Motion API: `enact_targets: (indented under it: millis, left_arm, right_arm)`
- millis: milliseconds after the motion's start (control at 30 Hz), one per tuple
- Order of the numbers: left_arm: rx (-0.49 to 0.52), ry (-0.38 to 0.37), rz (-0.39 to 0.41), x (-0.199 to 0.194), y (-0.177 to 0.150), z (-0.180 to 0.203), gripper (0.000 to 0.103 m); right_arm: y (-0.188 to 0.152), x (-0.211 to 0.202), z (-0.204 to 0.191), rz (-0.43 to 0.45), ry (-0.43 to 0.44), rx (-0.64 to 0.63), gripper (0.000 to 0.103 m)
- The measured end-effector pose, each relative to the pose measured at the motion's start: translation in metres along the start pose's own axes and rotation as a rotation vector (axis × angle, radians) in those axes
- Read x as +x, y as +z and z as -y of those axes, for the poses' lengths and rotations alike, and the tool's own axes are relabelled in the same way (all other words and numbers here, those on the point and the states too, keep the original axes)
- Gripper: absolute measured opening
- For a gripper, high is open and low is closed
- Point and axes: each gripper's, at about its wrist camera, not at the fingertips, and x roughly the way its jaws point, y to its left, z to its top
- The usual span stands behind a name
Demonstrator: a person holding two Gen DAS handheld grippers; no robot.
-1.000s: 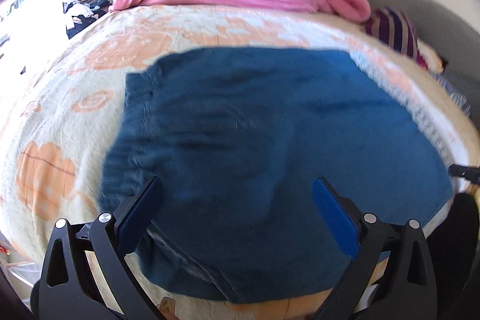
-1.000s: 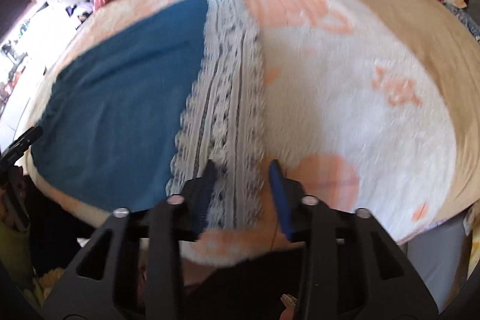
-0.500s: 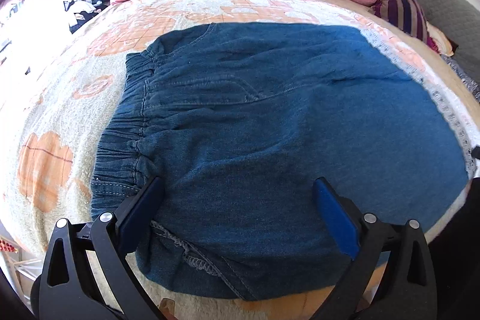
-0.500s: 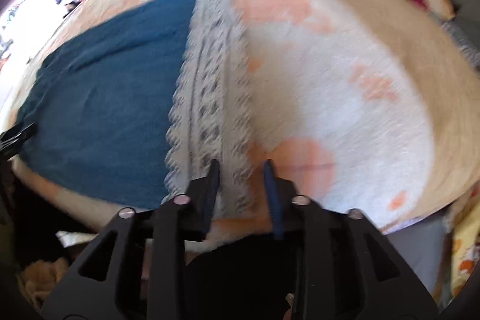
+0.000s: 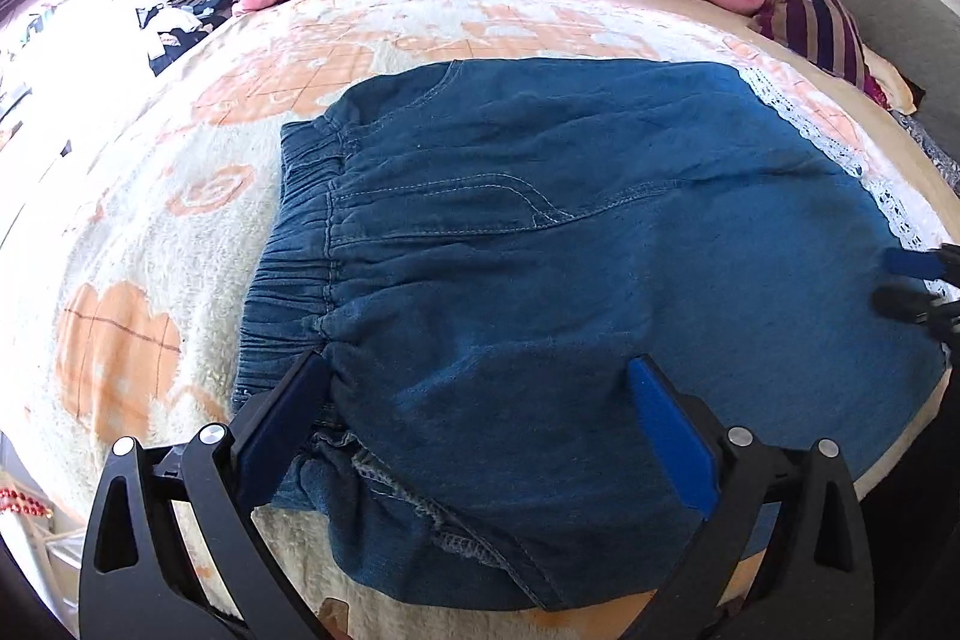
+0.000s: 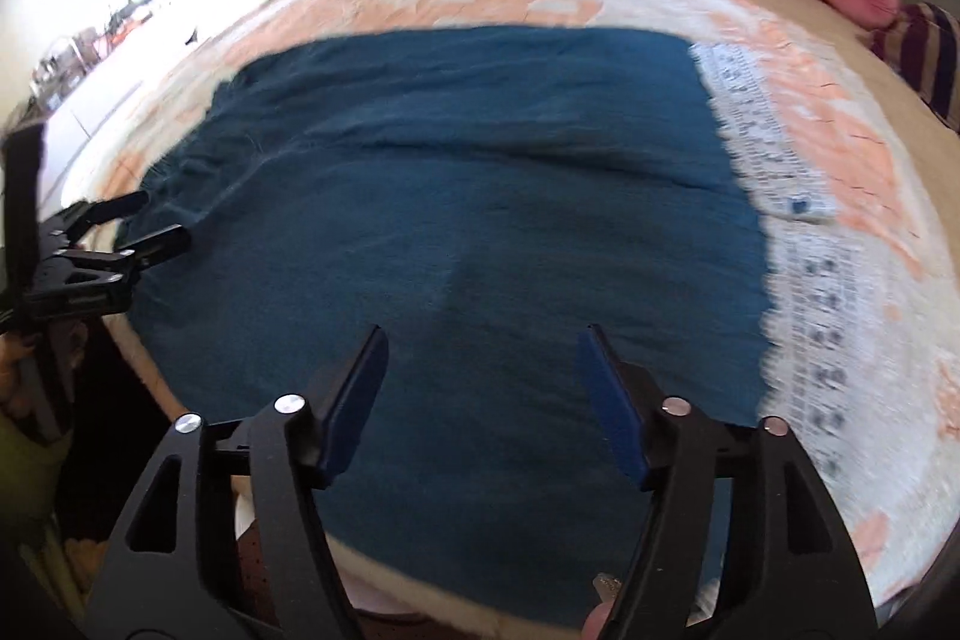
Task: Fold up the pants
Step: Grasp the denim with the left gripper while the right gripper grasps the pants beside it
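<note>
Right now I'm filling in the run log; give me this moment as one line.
stage: pre-grasp | pants: flat on blanket, waistband left | left gripper: open over waist end | right gripper: open over leg end

No writing, label, brand or number can be read in either view. The blue pants [image 5: 540, 280] show only plain stitching, and the blanket [image 5: 180, 220] under them carries orange shapes but no letters. Things beyond the blanket are too small to read.
</note>
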Motion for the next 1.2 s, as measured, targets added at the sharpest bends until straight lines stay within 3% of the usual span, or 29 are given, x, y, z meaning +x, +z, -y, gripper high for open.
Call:
enact_targets:
  millis: [33,133,333,500,633,800,1033,1200]
  left_arm:
    - [0.005,0.001,0.0,0.001,0.0,0.0,0.099]
    - [0.0,-0.024,-0.004,-0.003,0.0,-0.003,0.099]
    - [-0.063,-0.124,0.051,-0.029,0.027,-0.024,0.099]
    - [-0.106,-0.06,0.077,-0.022,0.058,-0.052,0.099]
    - [-0.113,-0.041,0.01,0.005,0.079,-0.074,0.099]
    - [-0.116,0.021,-0.022,0.036,0.095,-0.095,0.099]
    - [-0.146,0.017,-0.07,0.076,0.113,-0.12,0.099]
    - [-0.141,-0.043,-0.056,0.092,0.121,-0.125,0.098]
  right_arm:
    - [-0.001,0.011,-0.004,-0.031,-0.018,-0.005,0.065]
    - [0.0,0.009,-0.001,-0.015,-0.006,0.007,0.067]
    - [0.02,-0.018,-0.005,0.104,0.088,0.026,0.076]
    - [0.058,-0.02,-0.026,0.157,0.126,-0.038,0.08]
    - [0.1,-0.01,-0.047,0.188,0.142,-0.126,0.083]
    - [0.145,0.026,-0.068,0.151,0.144,-0.214,0.084]
    - [0.194,0.079,-0.087,0.079,0.145,-0.274,0.084]
    - [0.216,0.103,-0.102,0.041,0.157,-0.315,0.085]
